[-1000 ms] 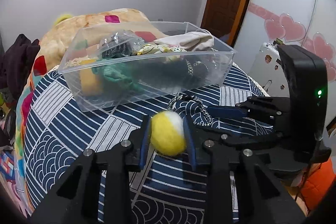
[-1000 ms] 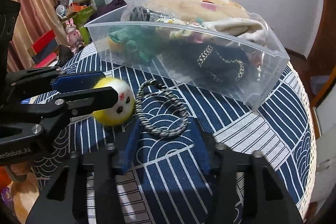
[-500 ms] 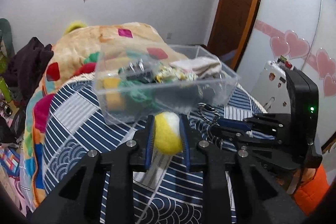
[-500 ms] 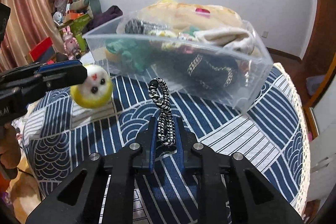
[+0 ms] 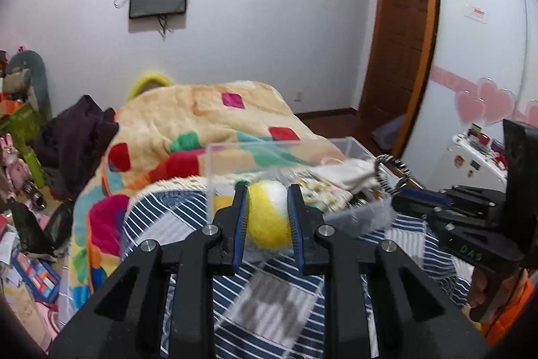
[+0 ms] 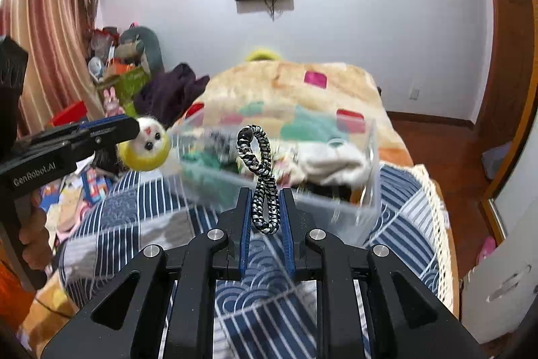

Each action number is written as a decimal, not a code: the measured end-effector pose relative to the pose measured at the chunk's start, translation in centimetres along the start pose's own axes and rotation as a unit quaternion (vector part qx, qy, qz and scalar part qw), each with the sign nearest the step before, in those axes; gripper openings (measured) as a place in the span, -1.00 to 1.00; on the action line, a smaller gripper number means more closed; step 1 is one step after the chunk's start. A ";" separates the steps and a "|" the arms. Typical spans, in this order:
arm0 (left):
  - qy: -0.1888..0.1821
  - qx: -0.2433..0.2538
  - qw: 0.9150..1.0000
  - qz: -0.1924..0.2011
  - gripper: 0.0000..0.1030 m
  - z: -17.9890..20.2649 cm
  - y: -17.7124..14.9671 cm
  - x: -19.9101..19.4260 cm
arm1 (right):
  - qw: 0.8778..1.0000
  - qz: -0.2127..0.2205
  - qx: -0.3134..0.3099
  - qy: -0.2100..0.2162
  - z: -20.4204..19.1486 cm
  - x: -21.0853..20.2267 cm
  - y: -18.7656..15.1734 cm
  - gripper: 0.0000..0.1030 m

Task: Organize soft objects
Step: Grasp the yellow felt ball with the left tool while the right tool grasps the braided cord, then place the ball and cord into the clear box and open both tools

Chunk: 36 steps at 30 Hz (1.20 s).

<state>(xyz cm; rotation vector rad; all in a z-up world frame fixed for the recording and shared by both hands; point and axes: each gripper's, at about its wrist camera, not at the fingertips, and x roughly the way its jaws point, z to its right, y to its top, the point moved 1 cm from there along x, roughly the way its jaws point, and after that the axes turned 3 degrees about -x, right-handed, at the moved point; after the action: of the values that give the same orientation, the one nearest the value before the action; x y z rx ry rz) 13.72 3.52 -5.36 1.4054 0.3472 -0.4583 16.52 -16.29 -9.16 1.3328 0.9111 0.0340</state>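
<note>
The left hand-held gripper (image 5: pixel 268 213) is clamped on a fuzzy yellow-and-white ball (image 5: pixel 268 215), held up off the surface with both blue pads pressed into its sides. In the right wrist view that ball (image 6: pixel 145 147) shows a small face with dark eyes. The right hand-held gripper (image 6: pixel 265 211) is pinched narrow on a black-and-white braided cord loop (image 6: pixel 261 182), which stands upright between the pads.

Beyond both lies a bed with a patchwork blanket (image 5: pixel 208 123) in peach with coloured squares. Nearer is the bench, covered in a navy-and-white patterned cloth (image 6: pixel 262 301). On it sits a clear plastic bin (image 6: pixel 366 190), blurred, just ahead of the two grippers and holding a cream cloth (image 6: pixel 333 162) and green fabric (image 6: pixel 205 162). The ball hangs at the bin's near left corner; the cord loop is in front of its middle.
</note>
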 end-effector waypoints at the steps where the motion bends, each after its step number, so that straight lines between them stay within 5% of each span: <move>1: 0.006 -0.001 1.000 0.000 -0.56 -0.3 0.2 0.3 | 1.000 0.003 0.003 -0.001 0.0 0.3 0.4 -0.71; 16: 0.053 0.008 0.998 -0.030 -0.77 -1.2 0.0 6.0 | 0.999 -0.035 0.023 0.004 1.1 5.3 2.6 -0.70; 22: 0.031 -0.010 0.999 -0.043 -0.77 -1.5 -0.7 6.2 | 0.998 -0.064 0.018 0.000 1.0 6.7 2.1 -0.62; 27: 0.007 -0.026 0.999 -0.041 -0.68 -1.7 -0.8 5.2 | 0.998 -0.065 0.021 -0.008 1.3 6.0 1.5 -0.26; 36: -0.012 -0.015 1.000 -0.006 -0.51 -0.1 0.0 1.8 | 0.999 -0.030 0.005 -0.016 0.9 3.0 2.3 -0.25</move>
<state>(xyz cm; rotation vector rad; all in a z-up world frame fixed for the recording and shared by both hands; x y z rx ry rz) 15.32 3.39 -6.27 1.3673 0.3410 -0.4778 20.11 -14.83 -8.86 1.3111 0.9247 -0.0375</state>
